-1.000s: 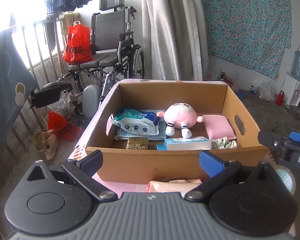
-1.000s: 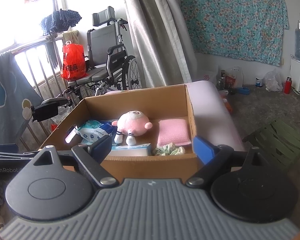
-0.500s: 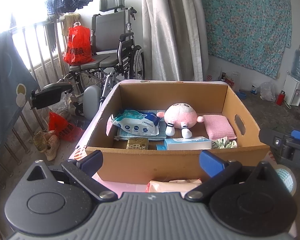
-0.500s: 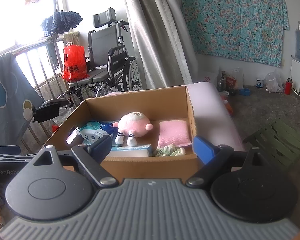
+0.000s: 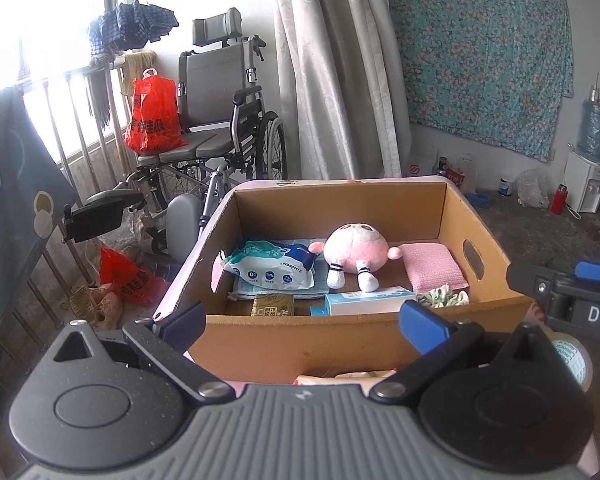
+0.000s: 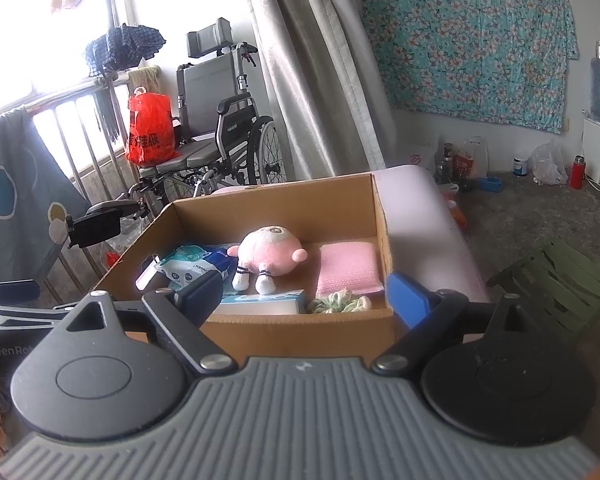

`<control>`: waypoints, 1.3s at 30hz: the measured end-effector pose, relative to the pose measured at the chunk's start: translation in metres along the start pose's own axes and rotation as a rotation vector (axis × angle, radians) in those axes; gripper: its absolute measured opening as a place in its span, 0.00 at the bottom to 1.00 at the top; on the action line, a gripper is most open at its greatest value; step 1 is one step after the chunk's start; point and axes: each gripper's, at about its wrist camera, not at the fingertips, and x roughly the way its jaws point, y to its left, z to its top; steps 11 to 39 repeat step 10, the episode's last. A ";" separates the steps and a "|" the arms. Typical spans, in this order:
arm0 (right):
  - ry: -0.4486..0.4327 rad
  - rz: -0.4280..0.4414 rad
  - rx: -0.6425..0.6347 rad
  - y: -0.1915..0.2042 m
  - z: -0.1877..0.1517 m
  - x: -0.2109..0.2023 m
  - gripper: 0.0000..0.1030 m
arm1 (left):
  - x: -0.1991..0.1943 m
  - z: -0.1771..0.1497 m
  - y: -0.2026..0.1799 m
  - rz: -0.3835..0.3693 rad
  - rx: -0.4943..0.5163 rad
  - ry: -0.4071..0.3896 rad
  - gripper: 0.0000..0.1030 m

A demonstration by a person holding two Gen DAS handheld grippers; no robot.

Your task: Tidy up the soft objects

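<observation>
Nothing in the cardboard box (image 5: 340, 344) has shifted since a moment ago: from nine o'clock to three lie the wipes packet (image 5: 270, 270), the pink plush toy (image 5: 356, 248) and the pink towel (image 5: 432, 266). The left gripper (image 5: 304, 324) hovers at the box's six o'clock, jaws wide and empty. The right gripper (image 6: 304, 300) does likewise, touching nothing.

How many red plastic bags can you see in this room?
2: one red bag sits on the wheelchair seat; another lies on the floor beside the cardboard box. Others may be hidden.
</observation>
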 end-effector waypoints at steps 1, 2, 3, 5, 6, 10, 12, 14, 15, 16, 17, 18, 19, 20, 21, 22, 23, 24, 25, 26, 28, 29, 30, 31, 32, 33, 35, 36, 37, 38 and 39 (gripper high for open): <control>0.000 -0.001 0.002 0.000 0.000 0.000 0.87 | 0.000 0.000 0.001 -0.004 -0.004 -0.001 1.00; -0.001 -0.003 0.003 -0.001 0.000 -0.001 0.87 | -0.001 0.000 0.002 -0.007 -0.010 -0.003 1.00; -0.002 -0.004 0.005 -0.001 0.000 -0.001 0.87 | -0.001 0.000 0.002 -0.010 -0.015 -0.005 1.00; -0.002 -0.004 0.007 -0.001 0.000 -0.002 0.87 | -0.001 0.000 0.003 -0.010 -0.020 -0.008 1.00; -0.003 -0.004 0.007 -0.001 0.000 -0.002 0.87 | -0.001 -0.001 0.003 -0.006 -0.018 -0.009 1.00; -0.005 -0.003 0.005 0.000 0.000 -0.003 0.87 | 0.000 -0.004 0.000 0.007 0.008 -0.003 1.00; -0.005 -0.003 0.005 0.000 0.000 -0.003 0.87 | 0.000 -0.004 0.000 0.007 0.008 -0.003 1.00; -0.005 -0.003 0.005 0.000 0.000 -0.003 0.87 | 0.000 -0.004 0.000 0.007 0.008 -0.003 1.00; -0.005 -0.003 0.005 0.000 0.000 -0.003 0.87 | 0.000 -0.004 0.000 0.007 0.008 -0.003 1.00; -0.005 -0.003 0.005 0.000 0.000 -0.003 0.87 | 0.000 -0.004 0.000 0.007 0.008 -0.003 1.00; -0.005 -0.003 0.005 0.000 0.000 -0.003 0.87 | 0.000 -0.004 0.000 0.007 0.008 -0.003 1.00; -0.005 -0.003 0.005 0.000 0.000 -0.003 0.87 | 0.000 -0.004 0.000 0.007 0.008 -0.003 1.00; -0.005 -0.003 0.005 0.000 0.000 -0.003 0.87 | 0.000 -0.004 0.000 0.007 0.008 -0.003 1.00; -0.005 -0.003 0.005 0.000 0.000 -0.003 0.87 | 0.000 -0.004 0.000 0.007 0.008 -0.003 1.00; -0.005 -0.003 0.005 0.000 0.000 -0.003 0.87 | 0.000 -0.004 0.000 0.007 0.008 -0.003 1.00; -0.005 -0.003 0.005 0.000 0.000 -0.003 0.87 | 0.000 -0.004 0.000 0.007 0.008 -0.003 1.00; -0.005 -0.003 0.005 0.000 0.000 -0.003 0.87 | 0.000 -0.004 0.000 0.007 0.008 -0.003 1.00; -0.005 -0.003 0.005 0.000 0.000 -0.003 0.87 | 0.000 -0.004 0.000 0.007 0.008 -0.003 1.00; -0.005 -0.003 0.005 0.000 0.000 -0.003 0.87 | 0.000 -0.004 0.000 0.007 0.008 -0.003 1.00; -0.005 -0.003 0.005 0.000 0.000 -0.003 0.87 | 0.000 -0.004 0.000 0.007 0.008 -0.003 1.00; -0.005 -0.003 0.005 0.000 0.000 -0.003 0.87 | 0.000 -0.004 0.000 0.007 0.008 -0.003 1.00; -0.005 -0.003 0.005 0.000 0.000 -0.003 0.87 | 0.000 -0.004 0.000 0.007 0.008 -0.003 1.00; -0.005 -0.003 0.005 0.000 0.000 -0.003 0.87 | 0.000 -0.004 0.000 0.007 0.008 -0.003 1.00; -0.005 -0.003 0.005 0.000 0.000 -0.003 0.87 | 0.000 -0.004 0.000 0.007 0.008 -0.003 1.00; -0.005 -0.003 0.005 0.000 0.000 -0.003 0.87 | 0.000 -0.004 0.000 0.007 0.008 -0.003 1.00; -0.005 -0.003 0.005 0.000 0.000 -0.003 0.87 | 0.000 -0.004 0.000 0.007 0.008 -0.003 1.00; -0.005 -0.003 0.005 0.000 0.000 -0.003 0.87 | 0.000 -0.004 0.000 0.007 0.008 -0.003 1.00; -0.005 -0.003 0.005 0.000 0.000 -0.003 0.87 | 0.000 -0.004 0.000 0.007 0.008 -0.003 1.00; -0.005 -0.003 0.005 0.000 0.000 -0.003 0.87 | 0.000 -0.004 0.000 0.007 0.008 -0.003 1.00; -0.005 -0.003 0.005 0.000 0.000 -0.003 0.87 | 0.000 -0.004 0.000 0.007 0.008 -0.003 1.00; -0.005 -0.003 0.005 0.000 0.000 -0.003 0.87 | 0.000 -0.004 0.000 0.007 0.008 -0.003 1.00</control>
